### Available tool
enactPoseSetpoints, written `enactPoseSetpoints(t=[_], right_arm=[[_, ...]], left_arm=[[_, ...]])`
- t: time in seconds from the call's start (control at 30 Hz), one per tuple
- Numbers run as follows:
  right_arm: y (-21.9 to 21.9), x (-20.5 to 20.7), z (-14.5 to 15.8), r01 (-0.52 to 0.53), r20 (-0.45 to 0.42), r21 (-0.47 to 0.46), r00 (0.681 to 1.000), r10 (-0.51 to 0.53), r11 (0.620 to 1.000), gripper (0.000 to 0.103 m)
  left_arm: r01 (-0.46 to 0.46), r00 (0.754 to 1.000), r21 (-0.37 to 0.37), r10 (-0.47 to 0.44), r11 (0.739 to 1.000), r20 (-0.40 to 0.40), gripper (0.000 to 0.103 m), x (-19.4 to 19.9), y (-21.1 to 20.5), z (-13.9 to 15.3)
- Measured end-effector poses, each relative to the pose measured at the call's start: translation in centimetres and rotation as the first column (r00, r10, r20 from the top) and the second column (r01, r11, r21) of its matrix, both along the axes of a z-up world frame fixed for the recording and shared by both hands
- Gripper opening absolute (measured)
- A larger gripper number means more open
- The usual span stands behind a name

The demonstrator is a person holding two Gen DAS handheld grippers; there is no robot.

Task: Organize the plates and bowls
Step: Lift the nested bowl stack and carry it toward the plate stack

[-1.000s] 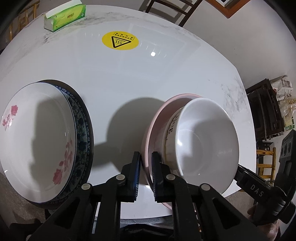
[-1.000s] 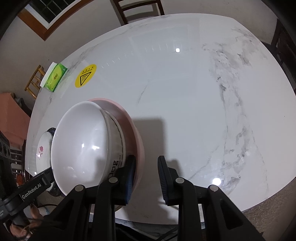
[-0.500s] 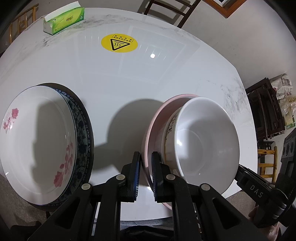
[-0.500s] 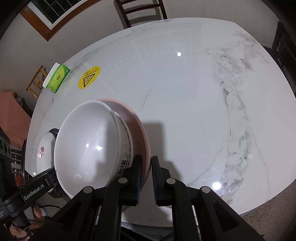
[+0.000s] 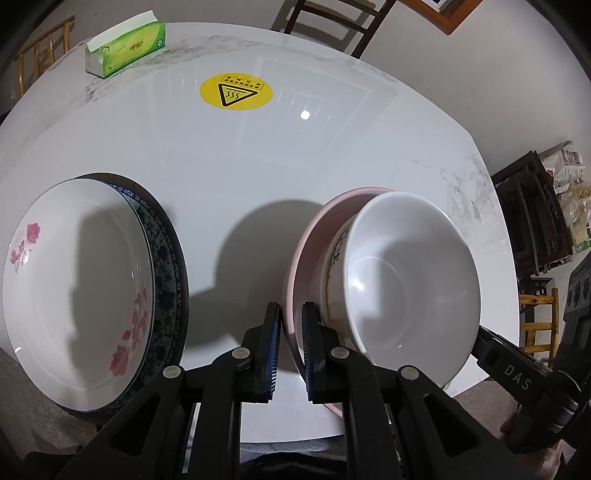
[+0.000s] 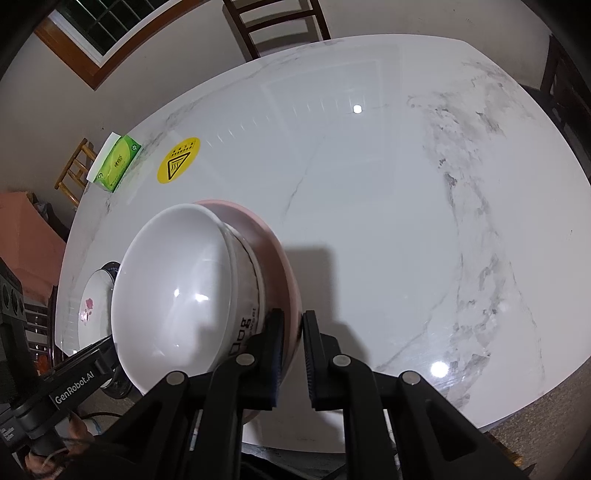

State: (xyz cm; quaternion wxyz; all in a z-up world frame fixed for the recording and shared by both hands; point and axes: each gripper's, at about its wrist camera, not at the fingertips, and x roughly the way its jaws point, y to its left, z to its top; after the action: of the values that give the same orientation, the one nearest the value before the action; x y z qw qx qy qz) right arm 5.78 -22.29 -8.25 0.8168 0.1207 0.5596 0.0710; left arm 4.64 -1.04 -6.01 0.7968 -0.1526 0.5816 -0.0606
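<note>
On the near edge of the white marble table [image 6: 388,206], the pink plate [image 5: 314,240] stands tilted with the white bowl [image 5: 410,280] nested against it, black lettering showing on the bowl's outer wall. Your left gripper [image 5: 290,349] has its 2 jaws closed on the near rim of the pink plate, 1 jaw on each face of the rim. Your right gripper [image 6: 293,356] does the same from the other side: its jaws pinch the pink rim, with the bowl's lettered wall just beside the left jaw. In the left wrist view the arm of the right gripper enters at the lower right, near the bowl's rim; in the right wrist view the arm of the left gripper enters at the lower left.

Left of this pair, well apart across a shadowed strip of table, lies a stack of 2: a white plate with pink flowers [image 5: 74,280] resting on a dark blue patterned plate [image 5: 168,266], whose border shows along the right side. This stack also sits at the near edge.

Farther back, a round yellow warning sticker [image 5: 236,92] lies flat on the table, and a green tissue box [image 5: 125,48] sits near the far left edge. A dark wooden chair [image 6: 277,26] stands beyond the far side.
</note>
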Motion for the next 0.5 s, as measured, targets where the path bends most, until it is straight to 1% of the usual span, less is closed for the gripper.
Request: enactPoseSetpoints(t=[0.3,0.5], right_arm=[[0.14,-0.16,0.09,-0.001,0.009,-0.007,1.000,0.001,1.000,0.011],[0.09,-0.09,0.65,-0.004,0.019,-0.004,1.000,0.004,1.000,0.011]], left_arm=[[0.006,1.000,-0.003,-0.006,1.000,0.009,0.007,0.05,0.16,-0.06],[0.008,1.000,-0.008,-0.008,1.000,0.027,0.007,0.02,0.33,0.60]])
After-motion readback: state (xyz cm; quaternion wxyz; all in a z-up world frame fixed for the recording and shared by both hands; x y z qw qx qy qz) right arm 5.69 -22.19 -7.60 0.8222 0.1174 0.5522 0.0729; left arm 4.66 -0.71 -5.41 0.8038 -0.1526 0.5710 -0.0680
